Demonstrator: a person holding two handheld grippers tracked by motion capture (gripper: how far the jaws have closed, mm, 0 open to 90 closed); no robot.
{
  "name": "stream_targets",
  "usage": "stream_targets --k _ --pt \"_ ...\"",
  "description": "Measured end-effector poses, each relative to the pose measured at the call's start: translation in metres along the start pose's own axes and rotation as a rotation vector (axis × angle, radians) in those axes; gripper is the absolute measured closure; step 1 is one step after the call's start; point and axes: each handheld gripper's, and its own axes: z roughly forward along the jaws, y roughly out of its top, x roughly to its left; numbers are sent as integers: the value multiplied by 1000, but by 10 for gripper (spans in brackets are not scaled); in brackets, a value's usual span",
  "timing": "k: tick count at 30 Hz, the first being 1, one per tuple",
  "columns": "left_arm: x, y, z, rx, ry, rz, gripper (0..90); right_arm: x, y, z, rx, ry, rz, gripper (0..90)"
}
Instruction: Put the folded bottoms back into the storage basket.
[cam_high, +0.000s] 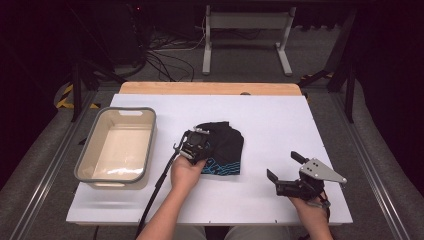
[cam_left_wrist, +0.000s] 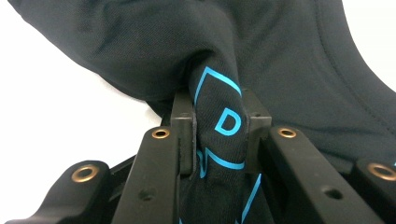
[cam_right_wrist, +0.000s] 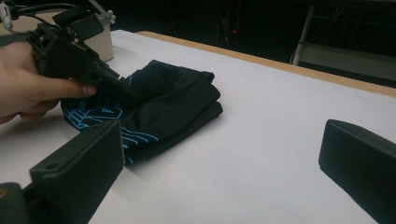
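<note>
A fold of the black shirt (cam_left_wrist: 299, 70) is being pinched between the closed jaws of the left gripper (cam_left_wrist: 218, 126) at mid-table; the right gripper (cam_high: 287, 172) is being held well apart, jaws spread wide. The tub (cam_high: 87, 150) beside the shirt is being left with nothing visible inside.

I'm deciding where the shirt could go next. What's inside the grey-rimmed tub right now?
The tub looks empty in the high view: bare cream floor with some glare. The strip just inside its near wall is hidden. The black shirt lies on the table beside it, pinched by the left gripper.
</note>
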Motion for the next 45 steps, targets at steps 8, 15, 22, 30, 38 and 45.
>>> stream_targets --k 8,15,22,30,38,45 --pt "3 4 -12 5 -13 4 746 -2 -1 -1 1 -17 1 14" --pt "-11 14 -38 -13 87 88 747 -2 0 -1 1 -23 0 15" --pt "-16 18 -68 -11 133 162 746 -2 1 -2 -5 -28 -1 15" --pt "3 14 -99 -9 162 172 746 -2 2 -3 -8 -35 11 16" --pt "37 4 -136 -16 221 147 745 1 1 2 4 -24 -2 17" --pt "59 -8 -162 -55 246 126 745 2 1 2 9 -25 -2 17"
